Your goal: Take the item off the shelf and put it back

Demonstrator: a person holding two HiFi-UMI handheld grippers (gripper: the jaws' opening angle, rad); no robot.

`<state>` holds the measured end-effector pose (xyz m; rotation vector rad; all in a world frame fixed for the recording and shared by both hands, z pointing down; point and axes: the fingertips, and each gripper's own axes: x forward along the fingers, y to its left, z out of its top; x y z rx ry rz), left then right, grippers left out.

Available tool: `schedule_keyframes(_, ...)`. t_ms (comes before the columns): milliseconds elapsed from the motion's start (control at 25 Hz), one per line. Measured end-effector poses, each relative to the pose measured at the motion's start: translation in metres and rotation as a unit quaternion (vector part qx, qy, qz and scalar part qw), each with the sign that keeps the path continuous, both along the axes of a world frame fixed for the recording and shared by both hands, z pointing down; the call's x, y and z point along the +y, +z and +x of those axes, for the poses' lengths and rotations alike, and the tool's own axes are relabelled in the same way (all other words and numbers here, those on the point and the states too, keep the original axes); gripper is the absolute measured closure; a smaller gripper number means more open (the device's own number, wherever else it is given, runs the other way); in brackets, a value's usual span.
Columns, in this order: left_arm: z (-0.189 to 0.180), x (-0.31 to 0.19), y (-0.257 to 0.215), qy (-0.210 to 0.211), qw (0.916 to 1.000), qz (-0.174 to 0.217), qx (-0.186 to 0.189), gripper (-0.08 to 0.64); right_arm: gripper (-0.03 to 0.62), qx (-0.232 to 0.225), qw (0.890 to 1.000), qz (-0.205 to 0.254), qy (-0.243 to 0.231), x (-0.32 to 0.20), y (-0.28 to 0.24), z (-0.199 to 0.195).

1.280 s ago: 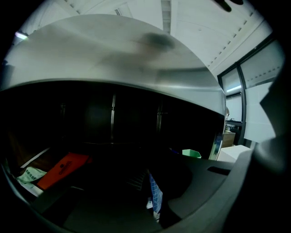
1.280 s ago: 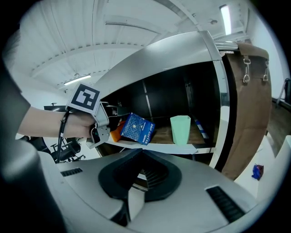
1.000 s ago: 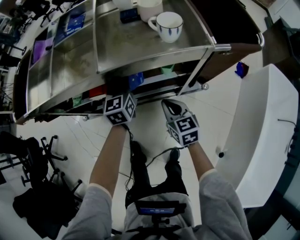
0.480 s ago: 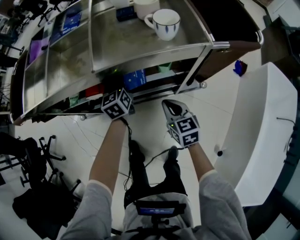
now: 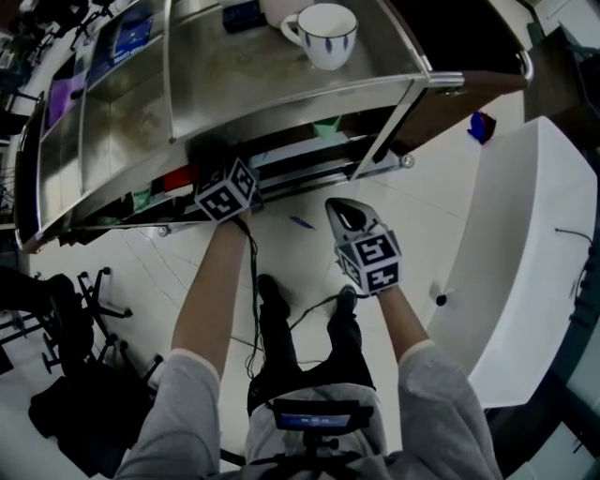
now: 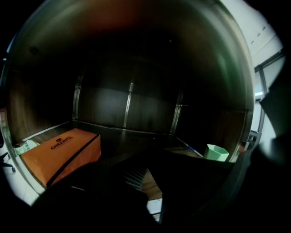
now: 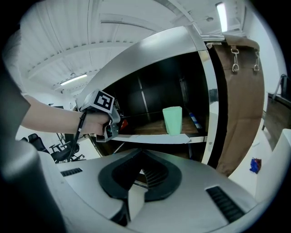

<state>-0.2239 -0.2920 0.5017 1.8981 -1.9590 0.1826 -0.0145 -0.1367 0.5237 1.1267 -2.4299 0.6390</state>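
Observation:
My left gripper [image 6: 143, 175] reaches into the dark lower level of the steel shelf [image 5: 281, 103]. Its jaws are shut and I see nothing between them. In the head view only its marker cube [image 5: 225, 190] shows at the shelf's front edge. Ahead of it an orange box [image 6: 59, 152] lies at the left of the shelf board, and a pale green cup [image 6: 216, 152] stands at the right. My right gripper [image 5: 339, 212] hangs outside the shelf, lower and to the right. It is shut and holds nothing [image 7: 138, 175]. It looks at the green cup [image 7: 173, 120] and the left gripper [image 7: 101, 116].
A white mug with blue stripes [image 5: 323, 33] and a dark box [image 5: 242, 14] sit on the top shelf. A brown bag [image 7: 238, 104] hangs at the shelf's right end. A white counter [image 5: 525, 253] stands to the right. Black chairs [image 5: 66, 319] crowd the floor at left.
My left gripper has shifted slightly left and rolled at the shelf's front. The blue box seen beside it under the top shelf is now out of sight. The right gripper has hardly moved.

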Motion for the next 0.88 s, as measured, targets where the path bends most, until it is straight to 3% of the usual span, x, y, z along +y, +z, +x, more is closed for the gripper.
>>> schedule_keyframes(520, 0.011, 0.037, 0.011, 0.029, 0.9994, -0.009, 0.016, 0.557, 0.583, 0.0, 1.0, -0.008, 0.015, 0.009, 0.01, 0.013)
schedule_keyframes(720, 0.039, 0.068, 0.017, 0.095, 0.9952, -0.011, 0.017, 0.557, 0.583, -0.009, 0.999, -0.014, 0.027, 0.015, 0.02, 0.012)
schedule_keyframes(880, 0.074, 0.107, 0.045, 0.172, 0.9845, -0.034, -0.01, 0.555, 0.583, -0.009, 0.999, -0.027, 0.041, 0.024, 0.047, 0.017)
